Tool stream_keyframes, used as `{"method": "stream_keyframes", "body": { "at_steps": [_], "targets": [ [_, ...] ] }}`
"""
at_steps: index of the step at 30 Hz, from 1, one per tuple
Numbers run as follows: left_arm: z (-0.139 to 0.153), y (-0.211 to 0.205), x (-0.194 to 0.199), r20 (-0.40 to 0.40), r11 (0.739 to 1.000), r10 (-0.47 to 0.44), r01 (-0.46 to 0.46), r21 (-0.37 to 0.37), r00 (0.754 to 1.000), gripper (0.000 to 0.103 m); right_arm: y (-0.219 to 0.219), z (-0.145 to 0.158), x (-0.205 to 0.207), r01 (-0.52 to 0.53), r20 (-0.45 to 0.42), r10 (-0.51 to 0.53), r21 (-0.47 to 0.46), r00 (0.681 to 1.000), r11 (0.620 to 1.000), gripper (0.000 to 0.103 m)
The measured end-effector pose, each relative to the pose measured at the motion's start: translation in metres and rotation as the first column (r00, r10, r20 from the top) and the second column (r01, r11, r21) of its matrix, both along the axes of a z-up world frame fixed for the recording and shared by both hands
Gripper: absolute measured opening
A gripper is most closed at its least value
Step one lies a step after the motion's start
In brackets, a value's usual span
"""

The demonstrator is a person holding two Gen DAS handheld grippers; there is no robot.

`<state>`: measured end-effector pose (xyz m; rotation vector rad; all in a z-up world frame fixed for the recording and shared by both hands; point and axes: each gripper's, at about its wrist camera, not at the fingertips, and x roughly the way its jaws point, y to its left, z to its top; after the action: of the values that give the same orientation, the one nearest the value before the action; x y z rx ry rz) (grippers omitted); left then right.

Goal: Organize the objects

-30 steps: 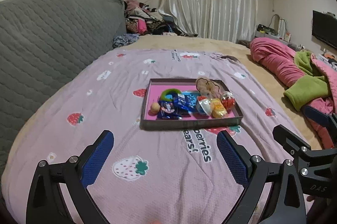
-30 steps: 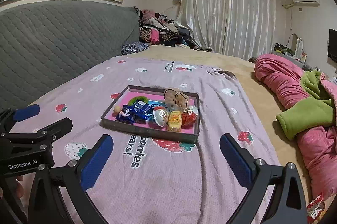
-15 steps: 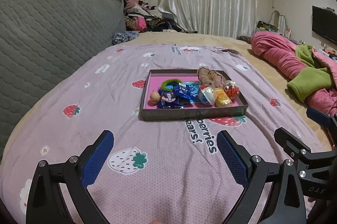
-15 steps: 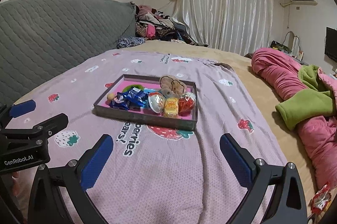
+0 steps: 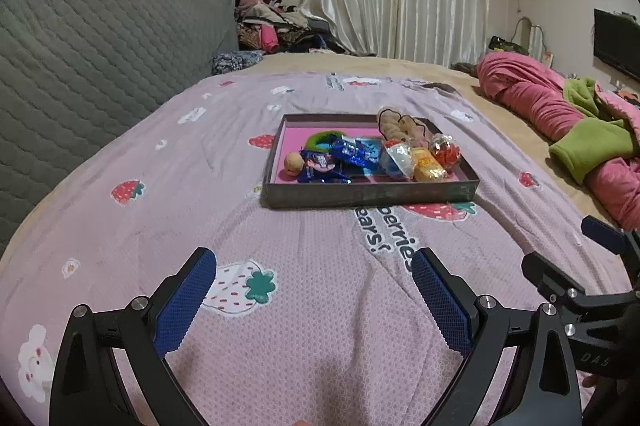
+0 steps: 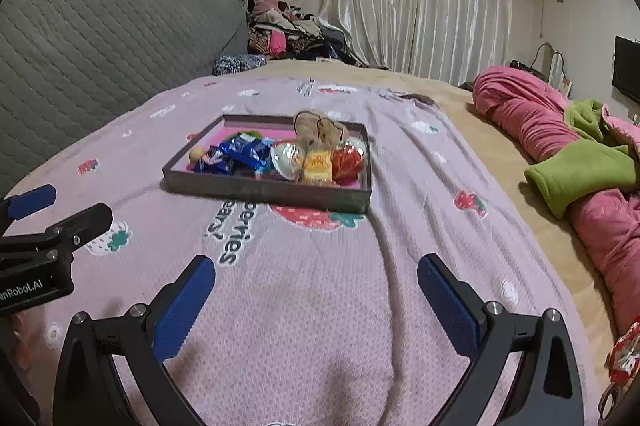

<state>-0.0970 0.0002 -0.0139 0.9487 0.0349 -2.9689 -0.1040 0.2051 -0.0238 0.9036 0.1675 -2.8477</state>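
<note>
The left hand-held gripper (image 5: 312, 290) and right hand-held gripper (image 6: 316, 290) hover spread wide and empty above the pink strawberry-print bedspread (image 5: 320, 326). Ahead sits the shallow grey cardboard tray (image 5: 360, 194), crowded with snacks; approach low and pick an edge item, perhaps the small tan ball (image 5: 293, 162).

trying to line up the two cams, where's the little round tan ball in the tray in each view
Left wrist: tan ball lies at the tray's near left corner, just above picture centre.
Right wrist: tan ball lies at the tray's left end, left of centre.
Shared landmark: the blue wrappers beside it.
</note>
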Motion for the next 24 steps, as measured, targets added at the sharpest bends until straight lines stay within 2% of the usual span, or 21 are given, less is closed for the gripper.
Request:
{"method": "stream_keyframes", "body": {
  "at_steps": [5, 14, 24],
  "targets": [
    [-0.008, 0.001, 0.000, 0.005, 1.000, -0.008, 0.008, 0.015, 1.000, 0.098, 0.001, -0.010, 0.002, 0.005, 0.015, -0.005, -0.017, 1.000, 1.000, 0.102],
    [-0.027, -0.004, -0.005, 0.059, 0.999, -0.003, 0.001, 0.036, 0.998, 0.098, -0.005, -0.026, 0.003, -0.005, 0.044, 0.005, -0.001, 0.999, 1.000, 0.102],
    [-0.030, -0.008, -0.005, 0.050, 0.999, 0.016, -0.017, 0.028, 0.999, 0.098, -0.006, -0.030, 0.002, -0.001, 0.050, 0.000, 0.004, 0.999, 1.000, 0.102]
  ]
}}
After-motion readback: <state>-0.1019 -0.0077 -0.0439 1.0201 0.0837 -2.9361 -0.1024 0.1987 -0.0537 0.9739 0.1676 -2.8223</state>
